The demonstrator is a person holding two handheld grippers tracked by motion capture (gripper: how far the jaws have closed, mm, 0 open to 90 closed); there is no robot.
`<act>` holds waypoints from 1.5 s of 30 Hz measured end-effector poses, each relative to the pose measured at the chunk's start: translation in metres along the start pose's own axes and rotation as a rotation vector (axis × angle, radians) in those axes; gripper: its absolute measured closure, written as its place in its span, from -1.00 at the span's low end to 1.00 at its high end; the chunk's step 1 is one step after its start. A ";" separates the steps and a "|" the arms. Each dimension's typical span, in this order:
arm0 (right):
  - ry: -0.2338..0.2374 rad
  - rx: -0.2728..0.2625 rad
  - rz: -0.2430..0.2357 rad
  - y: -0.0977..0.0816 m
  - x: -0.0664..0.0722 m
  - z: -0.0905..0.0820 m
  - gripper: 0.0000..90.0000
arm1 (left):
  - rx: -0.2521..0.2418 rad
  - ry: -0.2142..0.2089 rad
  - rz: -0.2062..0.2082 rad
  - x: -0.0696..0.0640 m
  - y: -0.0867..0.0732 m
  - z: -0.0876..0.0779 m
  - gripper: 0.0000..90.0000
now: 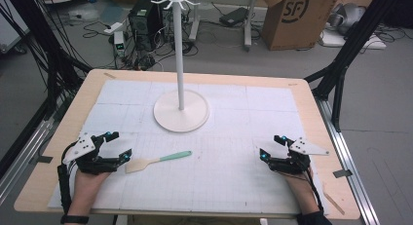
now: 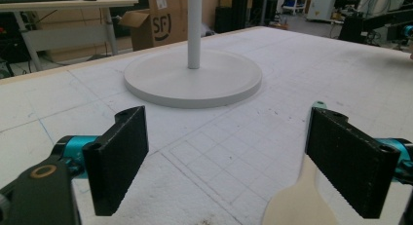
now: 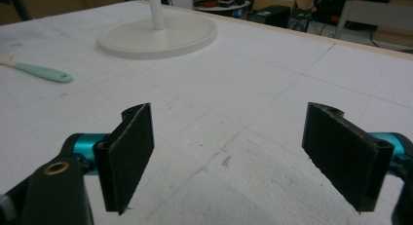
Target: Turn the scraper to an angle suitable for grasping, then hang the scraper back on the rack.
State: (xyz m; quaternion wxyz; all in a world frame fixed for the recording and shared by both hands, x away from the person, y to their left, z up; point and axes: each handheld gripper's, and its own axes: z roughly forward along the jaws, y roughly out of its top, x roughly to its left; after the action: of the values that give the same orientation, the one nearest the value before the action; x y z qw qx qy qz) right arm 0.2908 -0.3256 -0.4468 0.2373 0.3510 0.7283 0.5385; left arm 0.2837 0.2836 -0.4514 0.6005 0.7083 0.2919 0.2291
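Two grippers rest low over the white mat (image 1: 234, 186) on the table (image 1: 58, 137) in the high view. The left gripper (image 1: 118, 147) sits at the near left with its jaws wide apart and nothing between them; just beside its jaw tip lies a spatula (image 1: 157, 160), pale blade toward that gripper and mint-green handle pointing toward the middle of the table. The right gripper (image 1: 271, 147) is at the near right, well apart from the spatula, jaws wide and empty. A white stand (image 1: 181, 110) with a round base rises farther back at the centre.

From the left gripper view, the spatula blade (image 2: 298, 205) lies by the right-hand jaw, partly hidden behind it.

From the right gripper view, the jaws stand wide over bare mat, and the green handle (image 3: 41, 72) lies far off at the left.
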 end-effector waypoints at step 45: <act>0.006 0.008 0.010 -0.001 -0.001 0.001 -0.59 | 0.418 -0.258 0.111 -0.044 0.016 0.074 0.00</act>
State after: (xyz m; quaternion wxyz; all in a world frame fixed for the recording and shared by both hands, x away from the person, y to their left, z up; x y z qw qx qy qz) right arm 0.2924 -0.3259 -0.4478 0.2310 0.3540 0.7295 0.5377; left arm 0.3039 0.1992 -0.4475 0.4596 0.8555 0.2146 0.1042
